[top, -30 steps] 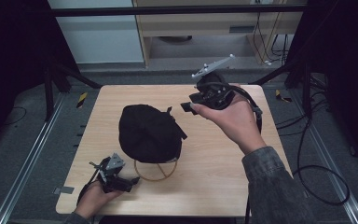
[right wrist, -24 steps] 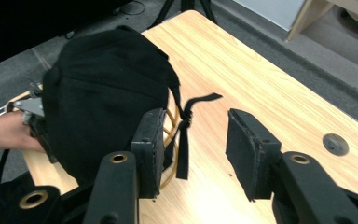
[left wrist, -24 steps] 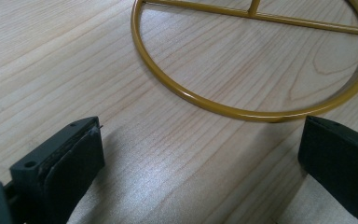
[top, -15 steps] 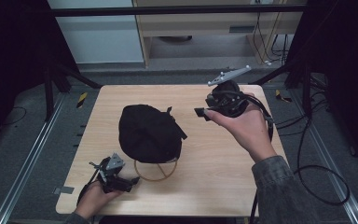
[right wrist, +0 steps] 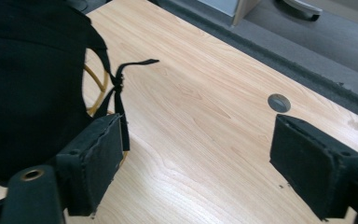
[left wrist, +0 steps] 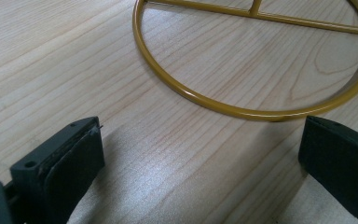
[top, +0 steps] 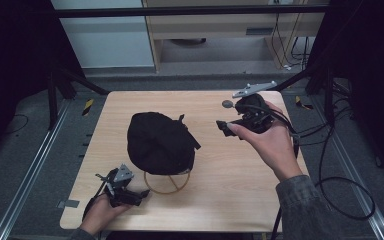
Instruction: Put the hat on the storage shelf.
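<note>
black cap (top: 157, 141) | draped on yellow wire stand (top: 167, 182) | table centre

Fingers (left wrist: 60, 163) spread wide over wooden table (left wrist: 51, 60), yellow wire ring (left wrist: 242, 109) just ahead.

text: none legible | labels: none | numbers: none | signs: none readable
</note>
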The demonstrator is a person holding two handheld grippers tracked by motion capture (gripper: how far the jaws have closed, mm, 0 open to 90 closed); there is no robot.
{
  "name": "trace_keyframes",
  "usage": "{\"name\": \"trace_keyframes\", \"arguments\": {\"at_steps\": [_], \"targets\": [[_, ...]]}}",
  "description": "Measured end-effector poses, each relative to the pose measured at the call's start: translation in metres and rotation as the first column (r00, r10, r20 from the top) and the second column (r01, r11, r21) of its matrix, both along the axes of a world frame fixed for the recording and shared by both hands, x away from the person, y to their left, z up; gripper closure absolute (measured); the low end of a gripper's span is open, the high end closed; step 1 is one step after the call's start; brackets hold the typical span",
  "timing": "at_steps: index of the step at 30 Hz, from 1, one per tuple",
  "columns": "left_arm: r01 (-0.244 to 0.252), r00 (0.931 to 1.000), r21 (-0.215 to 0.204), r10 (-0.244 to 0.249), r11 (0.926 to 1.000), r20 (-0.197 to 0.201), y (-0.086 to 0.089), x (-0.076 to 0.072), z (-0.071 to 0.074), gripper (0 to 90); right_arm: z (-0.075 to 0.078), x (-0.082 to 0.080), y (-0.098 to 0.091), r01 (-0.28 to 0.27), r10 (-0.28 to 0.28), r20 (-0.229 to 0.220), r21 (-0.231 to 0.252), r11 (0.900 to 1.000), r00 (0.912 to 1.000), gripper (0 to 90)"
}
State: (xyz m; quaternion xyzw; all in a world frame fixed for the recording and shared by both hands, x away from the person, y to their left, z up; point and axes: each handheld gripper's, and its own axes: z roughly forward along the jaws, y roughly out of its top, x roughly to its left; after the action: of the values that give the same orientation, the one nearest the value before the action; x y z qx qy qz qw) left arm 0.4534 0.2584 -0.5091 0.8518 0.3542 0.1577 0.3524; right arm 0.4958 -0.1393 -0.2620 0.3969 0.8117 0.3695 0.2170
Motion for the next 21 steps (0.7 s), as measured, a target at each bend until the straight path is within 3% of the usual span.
{"name": "trace_keyframes", "arguments": {"at_steps": [10,21], "targets": [[0.000,1.0000,0.000,0.000,1.0000,0.000,0.000,-0.001,0.000,0.0,-0.020,-0.003,-0.012,0.046,-0.046,0.008,0.005,0.9989,0.9989,9.4],[0.001,1.0000,0.002,-0.001,1.0000,-0.002,0.000,-0.001,0.000,0.0,-0.046,-0.008,-0.030,0.055,-0.056,-0.039,-0.006,0.9984,0.9977,6.8]]}}
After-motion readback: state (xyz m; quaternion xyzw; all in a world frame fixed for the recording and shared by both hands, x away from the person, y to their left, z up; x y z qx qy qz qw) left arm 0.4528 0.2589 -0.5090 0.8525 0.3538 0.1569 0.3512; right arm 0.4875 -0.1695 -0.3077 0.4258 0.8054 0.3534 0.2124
